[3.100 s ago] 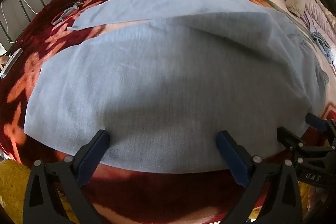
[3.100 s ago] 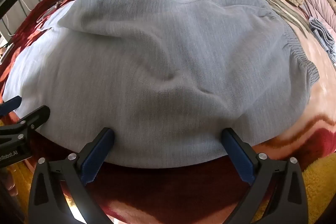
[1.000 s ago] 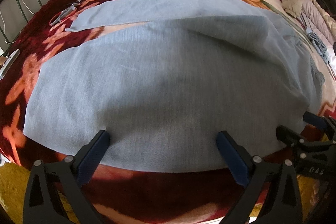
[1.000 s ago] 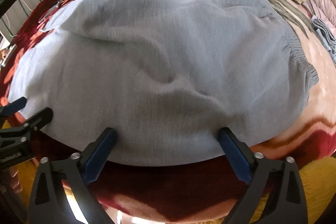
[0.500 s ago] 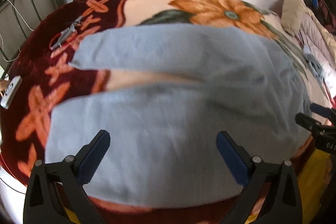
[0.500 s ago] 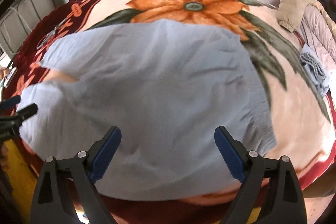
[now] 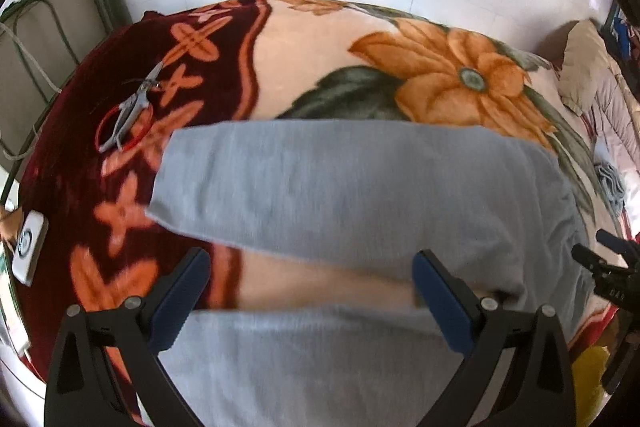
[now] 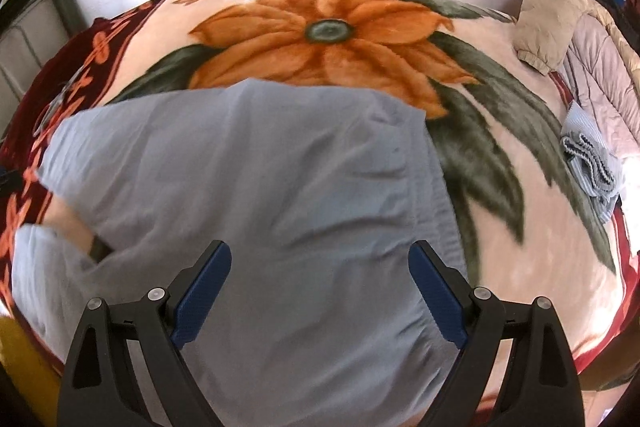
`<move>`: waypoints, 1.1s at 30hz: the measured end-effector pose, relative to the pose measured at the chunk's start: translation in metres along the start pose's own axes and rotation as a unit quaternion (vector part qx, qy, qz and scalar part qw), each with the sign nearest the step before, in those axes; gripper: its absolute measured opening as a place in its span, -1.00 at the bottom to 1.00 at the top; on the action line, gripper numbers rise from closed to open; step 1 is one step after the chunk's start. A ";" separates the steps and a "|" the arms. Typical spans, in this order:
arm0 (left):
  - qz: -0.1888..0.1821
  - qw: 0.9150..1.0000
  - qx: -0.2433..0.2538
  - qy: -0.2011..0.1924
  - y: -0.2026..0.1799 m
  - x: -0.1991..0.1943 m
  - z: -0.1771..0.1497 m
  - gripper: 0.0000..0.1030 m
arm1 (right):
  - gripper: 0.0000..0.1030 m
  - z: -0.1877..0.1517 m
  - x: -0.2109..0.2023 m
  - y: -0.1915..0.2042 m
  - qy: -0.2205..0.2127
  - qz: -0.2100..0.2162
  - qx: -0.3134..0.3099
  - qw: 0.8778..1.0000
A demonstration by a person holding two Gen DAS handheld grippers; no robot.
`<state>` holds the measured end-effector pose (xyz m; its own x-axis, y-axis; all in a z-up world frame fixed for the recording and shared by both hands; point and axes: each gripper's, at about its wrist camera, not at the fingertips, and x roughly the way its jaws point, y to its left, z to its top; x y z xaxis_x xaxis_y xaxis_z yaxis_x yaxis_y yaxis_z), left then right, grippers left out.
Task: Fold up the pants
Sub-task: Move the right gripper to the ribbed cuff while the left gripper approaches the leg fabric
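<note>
— While both cameras look down, where are the pants (image 8: 256, 187)?
— I see them spread across the blanket (image 8: 520, 227) toward its near edge, legs parted.
— And the claws?
— Left gripper (image 7: 312, 303) and right gripper (image 8: 320, 291) both gape wide — nothing pinched, though blur probably hides detail.

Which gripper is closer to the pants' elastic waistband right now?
Right. The right gripper hangs open over the seat, beside the waistband. The left gripper hangs open over the legs of the pants, farther from it.
</note>
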<state>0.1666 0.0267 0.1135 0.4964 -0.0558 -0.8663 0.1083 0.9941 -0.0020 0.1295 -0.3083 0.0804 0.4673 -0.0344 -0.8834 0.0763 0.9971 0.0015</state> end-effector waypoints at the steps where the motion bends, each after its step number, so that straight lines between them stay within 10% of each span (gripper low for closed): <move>1: 0.001 1.000 0.004 0.001 -0.001 0.002 0.004 0.99 | 0.79 0.005 0.003 -0.005 0.002 -0.002 0.005 1.000; 9: 0.038 0.998 0.043 0.031 -0.012 0.054 0.046 0.99 | 0.79 0.037 0.036 -0.037 0.023 -0.026 0.021 0.999; 33: -0.022 0.984 0.114 0.132 -0.034 0.177 0.120 0.99 | 0.79 0.095 0.126 -0.072 0.076 -0.018 0.004 0.997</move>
<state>0.3541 -0.0280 0.0205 0.2490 -0.0415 -0.9676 0.3292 0.9432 0.0443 0.2667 -0.3908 0.0136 0.3249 -0.0588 -0.9439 0.0988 0.9947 -0.0279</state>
